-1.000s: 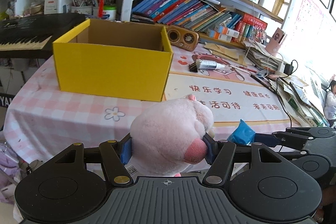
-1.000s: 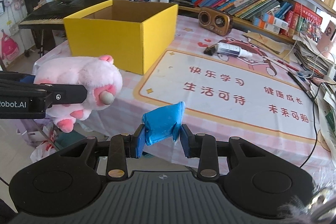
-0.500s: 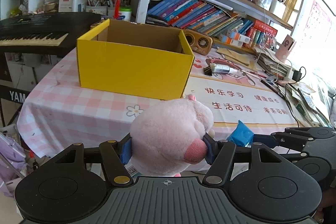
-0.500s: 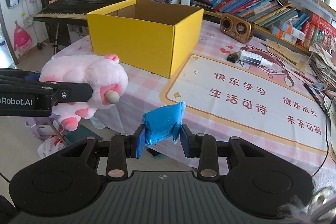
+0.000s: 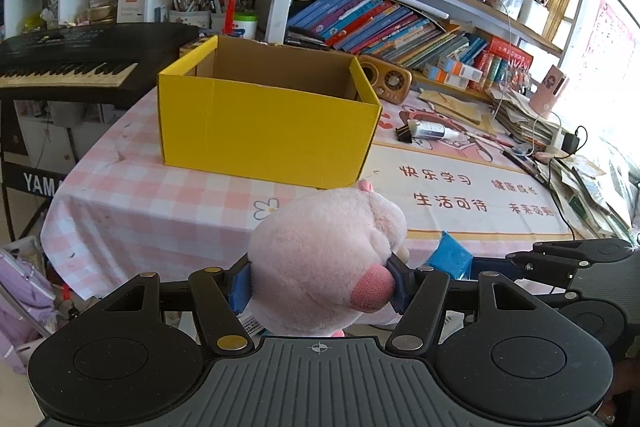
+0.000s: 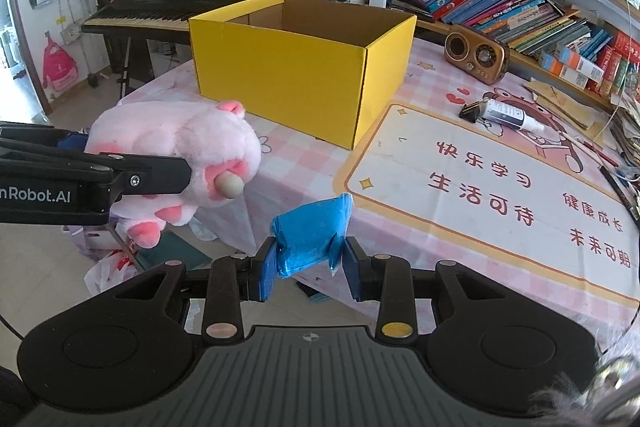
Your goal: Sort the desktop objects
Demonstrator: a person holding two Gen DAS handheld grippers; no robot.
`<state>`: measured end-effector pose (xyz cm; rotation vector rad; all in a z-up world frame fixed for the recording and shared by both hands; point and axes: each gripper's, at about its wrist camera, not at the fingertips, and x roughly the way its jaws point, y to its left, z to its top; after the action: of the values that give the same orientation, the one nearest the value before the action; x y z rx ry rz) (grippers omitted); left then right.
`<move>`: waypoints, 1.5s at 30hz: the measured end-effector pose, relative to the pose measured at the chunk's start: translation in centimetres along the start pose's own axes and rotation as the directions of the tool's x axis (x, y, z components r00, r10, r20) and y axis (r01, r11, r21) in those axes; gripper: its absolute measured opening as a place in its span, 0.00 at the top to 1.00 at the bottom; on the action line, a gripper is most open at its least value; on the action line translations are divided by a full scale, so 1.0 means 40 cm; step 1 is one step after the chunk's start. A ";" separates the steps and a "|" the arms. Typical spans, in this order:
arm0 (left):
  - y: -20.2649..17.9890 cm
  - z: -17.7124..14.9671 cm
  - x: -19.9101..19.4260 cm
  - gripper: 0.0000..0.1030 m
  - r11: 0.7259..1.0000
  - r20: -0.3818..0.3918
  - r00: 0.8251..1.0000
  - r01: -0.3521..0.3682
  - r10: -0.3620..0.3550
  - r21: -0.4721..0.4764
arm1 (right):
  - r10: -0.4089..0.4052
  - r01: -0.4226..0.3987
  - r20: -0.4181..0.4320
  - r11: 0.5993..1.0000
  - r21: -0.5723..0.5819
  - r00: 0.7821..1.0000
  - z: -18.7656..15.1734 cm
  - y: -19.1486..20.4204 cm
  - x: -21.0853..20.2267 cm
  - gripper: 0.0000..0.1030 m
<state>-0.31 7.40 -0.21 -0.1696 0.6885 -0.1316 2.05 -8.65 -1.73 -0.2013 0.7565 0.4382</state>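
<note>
Both claws now sit further back from the yellow box (image 5: pixel 266 131) than a second ago, and it looks smaller in each view; both grips are unchanged. The left claw (image 5: pixel 320 285) is clamped on a pink plush toy (image 5: pixel 324 263), held in the air off the near edge of the surface (image 5: pixel 160 203). The right claw (image 6: pixel 308 261) is pinched narrow on a blue pouch (image 6: pixel 310 235), also held clear of the edge. The box stands open on top, well apart from both loads.

Recommended procedure — judged from this layout:
- Carry each item over the near wall before lowering.
- Release one claw at a time — the two claws sit just beside each other.
- Expect the soft toy to spring back on release.
</note>
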 end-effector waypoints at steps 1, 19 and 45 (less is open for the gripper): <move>0.003 0.000 -0.002 0.39 1.000 0.001 1.000 -0.003 0.003 -0.001 | 0.004 -0.004 0.000 1.000 -0.002 1.000 0.000 0.003 0.001 0.69; 0.020 0.020 0.000 0.39 0.999 0.017 1.000 -0.016 0.016 -0.032 | 0.013 -0.013 0.015 0.999 -0.044 1.000 0.016 0.012 0.006 0.69; 0.037 0.350 0.067 0.39 0.999 0.290 0.956 -0.042 0.043 -0.010 | 0.072 -0.046 0.247 0.993 -0.112 0.966 0.400 -0.132 0.062 0.69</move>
<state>10.82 9.93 8.48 -0.1734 0.3983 -0.0621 15.93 -7.32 8.06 -0.2178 0.4924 0.5498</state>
